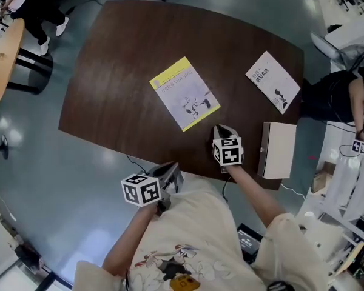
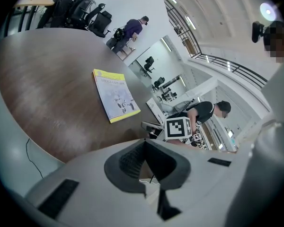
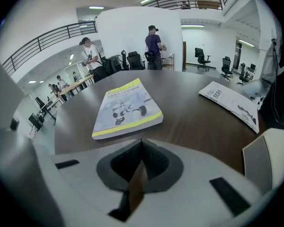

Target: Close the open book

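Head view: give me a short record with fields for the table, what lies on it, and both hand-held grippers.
table: dark wood, rounded corners
yellow book: closed, cover up, flat near the table's middle
white booklet: closed, flat, toward the right edge
beige box: at the near right corner
left hand-held gripper: shut, empty, by the near edge
right hand-held gripper: shut, empty, over the near edge, short of the yellow book

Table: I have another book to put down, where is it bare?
Bare: the table left of the yellow book, and the gap between that book and the white booklet. Crowded: the near right corner, with the white box and the right gripper.
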The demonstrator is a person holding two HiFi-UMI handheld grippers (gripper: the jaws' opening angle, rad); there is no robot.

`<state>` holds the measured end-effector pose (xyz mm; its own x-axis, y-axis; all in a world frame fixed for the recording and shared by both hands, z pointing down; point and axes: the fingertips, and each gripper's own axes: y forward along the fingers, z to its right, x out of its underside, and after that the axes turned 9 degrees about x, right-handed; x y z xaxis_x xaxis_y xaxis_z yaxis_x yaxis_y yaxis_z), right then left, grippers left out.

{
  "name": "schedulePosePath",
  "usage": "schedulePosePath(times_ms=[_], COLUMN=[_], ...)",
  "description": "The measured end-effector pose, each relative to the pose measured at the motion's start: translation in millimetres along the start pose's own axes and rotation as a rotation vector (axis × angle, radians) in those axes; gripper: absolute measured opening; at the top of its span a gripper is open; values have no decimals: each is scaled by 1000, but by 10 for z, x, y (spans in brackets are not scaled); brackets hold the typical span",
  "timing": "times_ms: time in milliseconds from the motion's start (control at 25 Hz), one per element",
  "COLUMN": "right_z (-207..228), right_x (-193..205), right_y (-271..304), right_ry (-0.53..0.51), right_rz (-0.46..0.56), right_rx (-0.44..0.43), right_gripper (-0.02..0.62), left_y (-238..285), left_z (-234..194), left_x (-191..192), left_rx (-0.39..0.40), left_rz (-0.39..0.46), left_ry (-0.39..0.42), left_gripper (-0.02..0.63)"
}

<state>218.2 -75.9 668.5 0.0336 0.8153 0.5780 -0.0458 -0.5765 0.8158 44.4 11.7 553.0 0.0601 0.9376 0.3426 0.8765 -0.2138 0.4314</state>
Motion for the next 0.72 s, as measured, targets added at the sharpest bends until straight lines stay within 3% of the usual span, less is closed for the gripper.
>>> schedulePosePath(times_ms=[320,720], right_z=[-317,-1190], right_x=[453,1008], right_y=[-429,-1252], right_ry=[20,69], right_rz=[7,40], right_rx=[22,33], right_gripper=[6,6], left_y=[-202,-1036], left_z=[64,175], left_x=[308,842], left_rx=[54,102], left_rz=[-46,-46], left_ry=[73,176], left_gripper=[6,6])
